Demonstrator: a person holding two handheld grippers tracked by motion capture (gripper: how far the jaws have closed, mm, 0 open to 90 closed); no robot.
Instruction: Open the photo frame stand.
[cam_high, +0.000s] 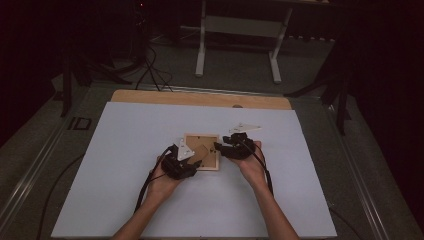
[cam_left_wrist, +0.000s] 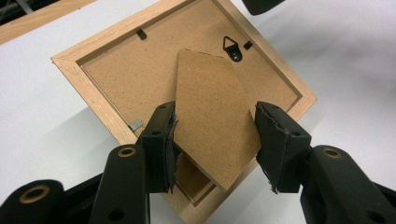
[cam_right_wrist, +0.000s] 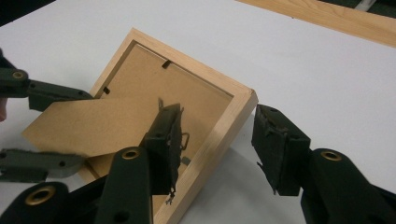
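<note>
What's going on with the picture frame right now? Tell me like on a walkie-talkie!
Left gripper straddles the fold-out stand; grip unclear. Right gripper open astride the picture frame edge. Frame face down on white table. Nothing in the way.

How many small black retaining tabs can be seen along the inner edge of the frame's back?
3 in the left gripper view: one on the upper-left edge, one beside the triangular hanger, a grey one lower left. The easel flap may hide others.
</note>
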